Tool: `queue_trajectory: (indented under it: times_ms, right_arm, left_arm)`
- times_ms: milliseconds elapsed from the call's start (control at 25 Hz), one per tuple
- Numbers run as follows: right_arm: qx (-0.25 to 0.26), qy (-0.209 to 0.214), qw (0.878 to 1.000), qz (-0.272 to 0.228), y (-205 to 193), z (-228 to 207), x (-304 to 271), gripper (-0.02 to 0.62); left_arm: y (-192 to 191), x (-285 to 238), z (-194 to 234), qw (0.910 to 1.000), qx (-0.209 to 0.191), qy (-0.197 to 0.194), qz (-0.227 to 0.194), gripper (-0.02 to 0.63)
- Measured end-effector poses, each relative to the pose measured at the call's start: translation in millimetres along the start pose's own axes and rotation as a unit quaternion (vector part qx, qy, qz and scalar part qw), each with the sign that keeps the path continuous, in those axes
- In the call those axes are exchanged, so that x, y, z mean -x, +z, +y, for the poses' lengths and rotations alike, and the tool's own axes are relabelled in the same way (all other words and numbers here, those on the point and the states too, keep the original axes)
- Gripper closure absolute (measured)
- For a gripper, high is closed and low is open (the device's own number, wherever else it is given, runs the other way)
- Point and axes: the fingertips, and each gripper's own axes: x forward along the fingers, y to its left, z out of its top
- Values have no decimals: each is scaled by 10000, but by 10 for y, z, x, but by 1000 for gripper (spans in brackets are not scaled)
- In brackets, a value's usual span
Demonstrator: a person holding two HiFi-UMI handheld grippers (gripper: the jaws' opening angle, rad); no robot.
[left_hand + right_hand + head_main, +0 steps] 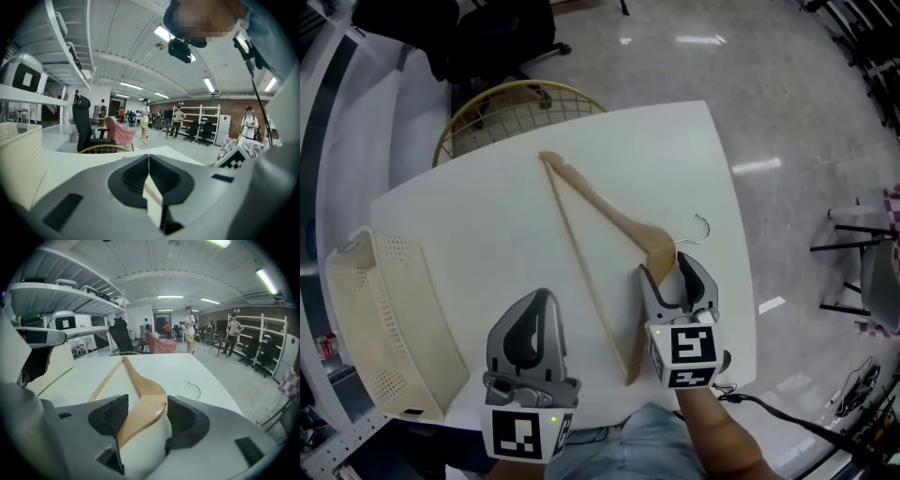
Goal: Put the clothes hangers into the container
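A wooden clothes hanger [609, 216] lies flat on the white table [478, 225], its metal hook [701, 230] pointing right. My right gripper [668, 267] stands open astride the hanger's shoulder just below the hook. In the right gripper view the hanger [140, 385] runs up between the jaws of the right gripper [147, 401], with a gap on the right side. My left gripper [539, 298] hovers over the table near the front edge, shut and empty; in its own view the left gripper [148, 157] shows its jaws meeting. A cream perforated container [380, 319] sits at the table's left edge.
A yellow wire chair [516, 108] stands behind the table's far edge, and a black office chair beyond it. Shelving runs along the left. A cable trails off the front right corner. In both gripper views, people stand far off in the room.
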Motion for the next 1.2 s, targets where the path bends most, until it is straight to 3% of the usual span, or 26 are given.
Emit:
queue_trajectory:
  times_ms: [520, 680, 960, 1200]
  right_arm:
    - [-284, -279, 9975, 580, -88, -73, -139, 318]
    - [-270, -390, 9973, 555, -80, -95, -137, 342]
    - [-722, -569, 9947, 470, -54, -173, -125, 376]
    - [-880, -468, 9946, 290, 0, -138, -104, 397]
  left_arm:
    - [-149, -178, 114, 9997, 140, -149, 127, 594]
    - [-124, -177, 125, 9997, 157, -172, 102, 594]
    - [-69, -116, 154, 9999, 107, -121, 46, 594]
    - [2, -43, 181, 10000, 56, -52, -36, 594]
